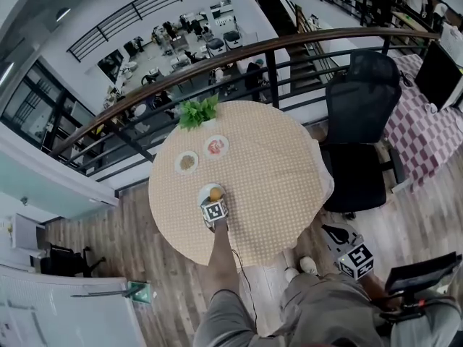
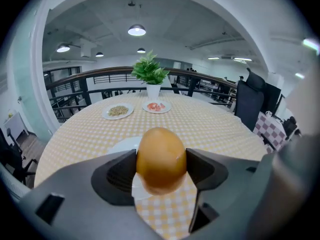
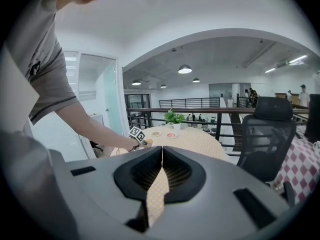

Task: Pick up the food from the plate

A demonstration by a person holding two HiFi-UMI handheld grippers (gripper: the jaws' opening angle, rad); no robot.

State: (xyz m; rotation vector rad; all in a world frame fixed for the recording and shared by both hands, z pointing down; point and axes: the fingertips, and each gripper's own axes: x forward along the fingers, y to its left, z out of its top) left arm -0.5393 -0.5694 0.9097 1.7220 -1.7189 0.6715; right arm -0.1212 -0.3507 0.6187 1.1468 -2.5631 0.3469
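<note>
A round counter (image 1: 275,186) under a yellow checked cloth stands by a dark railing (image 1: 289,45) on an open office balcony, with a black chair (image 1: 358,121) beside it. It carries a potted plant (image 1: 197,112) and two small dishes (image 1: 187,162). The left tongs (image 2: 161,166), partly spread, clamp an orange-brown egg-shaped food (image 2: 161,156) over the white plate (image 2: 122,145). The right tongs (image 3: 161,171), off the counter, are closed and empty.

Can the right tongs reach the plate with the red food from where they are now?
Probably not yet. The right tongs are shut and held low by the person's legs, off the round table, and the plate with red food lies near its far side. Nothing stands in the way.
</note>
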